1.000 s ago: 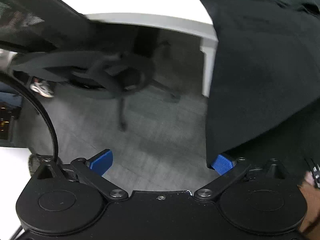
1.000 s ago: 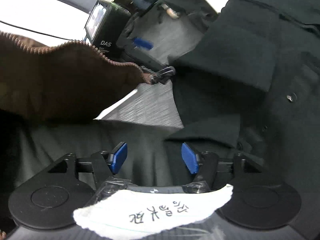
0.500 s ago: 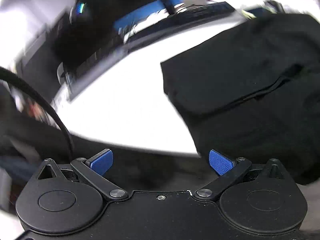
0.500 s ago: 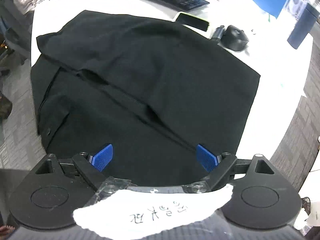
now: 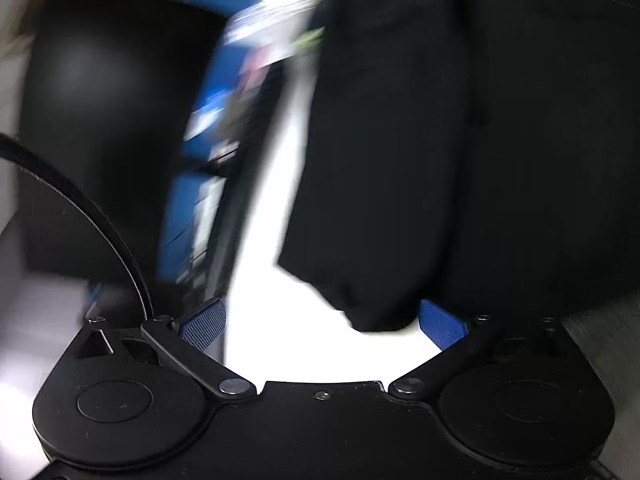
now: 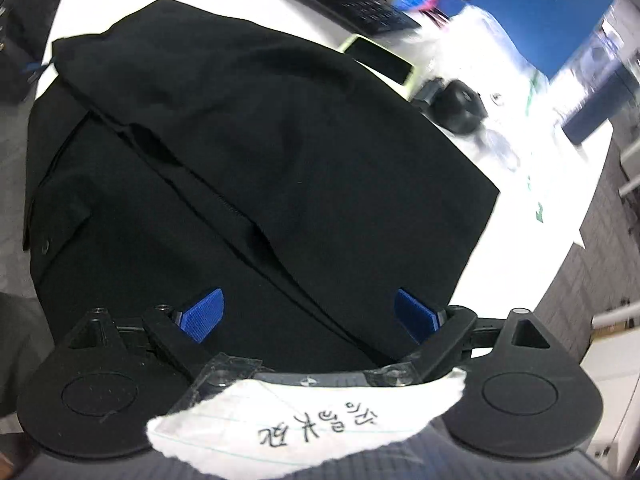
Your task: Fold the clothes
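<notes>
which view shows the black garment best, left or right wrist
The right wrist view: the black garment lies spread on the white table, sharp and nearly whole. The left wrist view is motion-blurred and catches only one dark edge and a corner of it.

Both tongs, left [image 5: 322, 326] and right [image 6: 308, 316], have matte black bodies with round discs, silver pivot screws, blue ribbed fingertip pads [image 6: 202, 316], a black cable [image 5: 80, 208] and a handwritten paper label [image 6: 312, 424].
</notes>
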Demonstrator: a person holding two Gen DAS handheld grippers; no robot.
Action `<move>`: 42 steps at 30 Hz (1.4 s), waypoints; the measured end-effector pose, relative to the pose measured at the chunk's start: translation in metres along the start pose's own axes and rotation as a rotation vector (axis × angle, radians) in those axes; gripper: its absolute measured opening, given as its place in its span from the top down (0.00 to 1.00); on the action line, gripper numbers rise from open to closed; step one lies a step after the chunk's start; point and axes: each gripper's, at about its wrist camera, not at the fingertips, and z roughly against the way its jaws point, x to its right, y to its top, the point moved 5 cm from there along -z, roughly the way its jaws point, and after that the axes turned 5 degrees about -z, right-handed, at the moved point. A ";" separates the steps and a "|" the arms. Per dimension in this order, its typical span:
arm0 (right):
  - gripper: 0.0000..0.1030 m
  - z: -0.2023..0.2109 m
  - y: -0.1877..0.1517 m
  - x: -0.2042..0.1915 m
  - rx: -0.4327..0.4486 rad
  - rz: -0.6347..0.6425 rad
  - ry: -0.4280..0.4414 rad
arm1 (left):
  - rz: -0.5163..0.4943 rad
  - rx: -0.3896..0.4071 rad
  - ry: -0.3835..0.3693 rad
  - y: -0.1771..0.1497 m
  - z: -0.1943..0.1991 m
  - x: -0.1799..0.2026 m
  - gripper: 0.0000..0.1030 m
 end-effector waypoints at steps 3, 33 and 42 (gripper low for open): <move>0.08 -0.005 0.007 0.006 -0.006 -0.063 0.016 | -0.128 0.049 -0.037 -0.007 -0.007 0.006 0.07; 0.04 -0.034 0.083 -0.032 0.112 0.019 0.140 | 0.390 0.245 -0.068 0.044 -0.089 -0.239 0.96; 0.97 -0.051 0.092 0.032 0.020 -0.208 0.036 | 0.544 0.184 -0.086 0.016 -0.096 -0.246 0.96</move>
